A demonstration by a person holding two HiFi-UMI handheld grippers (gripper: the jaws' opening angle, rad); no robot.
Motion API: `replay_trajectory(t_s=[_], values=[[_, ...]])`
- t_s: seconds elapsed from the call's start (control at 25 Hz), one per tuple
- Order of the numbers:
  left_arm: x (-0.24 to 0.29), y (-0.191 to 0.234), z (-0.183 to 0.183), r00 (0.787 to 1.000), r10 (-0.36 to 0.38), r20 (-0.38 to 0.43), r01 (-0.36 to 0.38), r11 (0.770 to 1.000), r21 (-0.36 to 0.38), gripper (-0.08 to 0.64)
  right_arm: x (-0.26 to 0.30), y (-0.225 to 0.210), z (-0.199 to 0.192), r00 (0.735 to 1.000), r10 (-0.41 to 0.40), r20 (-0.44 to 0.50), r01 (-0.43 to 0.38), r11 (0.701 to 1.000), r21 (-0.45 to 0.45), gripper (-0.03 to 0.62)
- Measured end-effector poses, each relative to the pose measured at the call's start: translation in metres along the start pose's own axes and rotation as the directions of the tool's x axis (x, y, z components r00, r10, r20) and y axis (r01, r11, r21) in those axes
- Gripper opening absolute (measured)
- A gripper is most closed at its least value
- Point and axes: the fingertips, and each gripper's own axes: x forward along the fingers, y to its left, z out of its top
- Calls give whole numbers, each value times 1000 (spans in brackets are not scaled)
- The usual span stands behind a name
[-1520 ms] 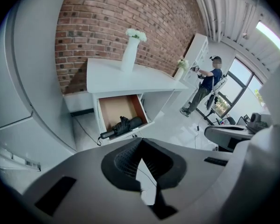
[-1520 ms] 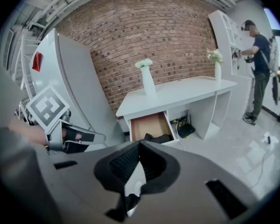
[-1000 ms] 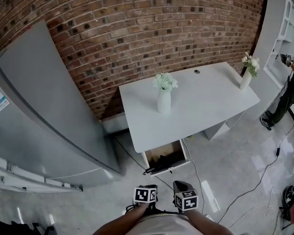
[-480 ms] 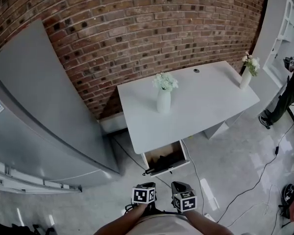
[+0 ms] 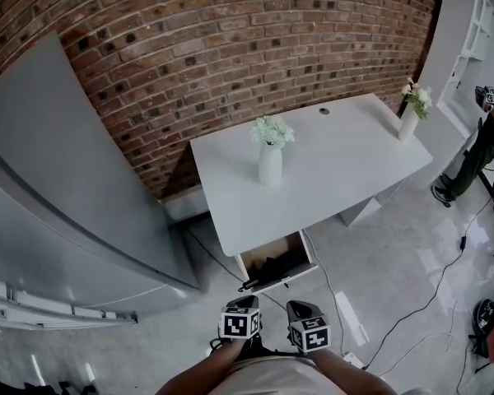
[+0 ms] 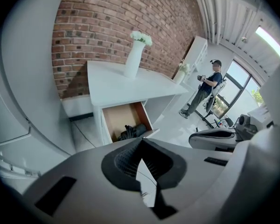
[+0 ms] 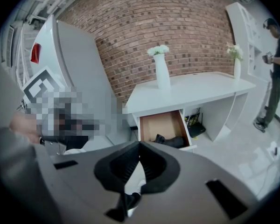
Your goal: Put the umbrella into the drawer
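Observation:
A white desk (image 5: 329, 167) stands against the brick wall, with its drawer (image 5: 274, 264) pulled open under the near left corner. A dark folded umbrella (image 5: 273, 267) lies inside the drawer (image 6: 116, 122), and the left gripper view shows this umbrella (image 6: 133, 131) at the drawer's front. The right gripper view also looks into the drawer (image 7: 159, 123) at the umbrella (image 7: 171, 141). My left gripper (image 5: 245, 304) and right gripper (image 5: 300, 309) hang side by side, near my body and short of the drawer. Both are shut and hold nothing, the left gripper (image 6: 141, 140) like the right gripper (image 7: 139, 143).
A tall grey cabinet (image 5: 58, 196) stands left of the desk. Two white vases with flowers (image 5: 269, 161) (image 5: 409, 120) stand on the desktop. Cables (image 5: 412, 319) run across the glossy floor. A person (image 5: 487, 151) stands at the far right beside white shelving (image 5: 465, 31).
My left gripper has lifted slightly towards the drawer. The head view has shifted a little, so the desk sits further left. The drawer and umbrella have not moved.

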Motion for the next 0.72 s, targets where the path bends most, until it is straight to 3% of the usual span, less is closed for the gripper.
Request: replay_trajectory(t_s=[0.72], values=[[8,9,-4,999,20,-44,-19,1000,15,9,7,5,0,1000,-2,-21,2,1000,-13,17]])
